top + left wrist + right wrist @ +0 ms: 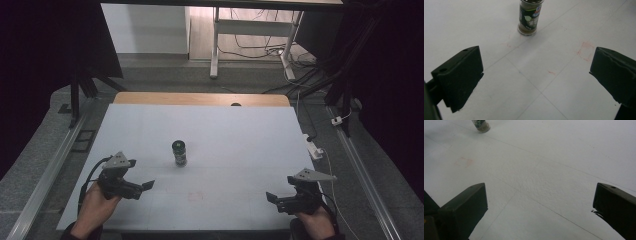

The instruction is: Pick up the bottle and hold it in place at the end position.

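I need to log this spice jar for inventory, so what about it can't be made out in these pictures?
- Label text: the spice jar is too small in the high view, and its print is blurred in the left gripper view.
- Cap: cut off by the top edge in the left gripper view.
- Most of the jar: cut off by the top edge in the right gripper view, leaving the base.
- Fill level: the label covers the glass.

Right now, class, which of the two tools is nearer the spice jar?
The left tool. It sits just below and left of the spice jar, which stands upright on the white table; the right tool is farther off at the table's right.
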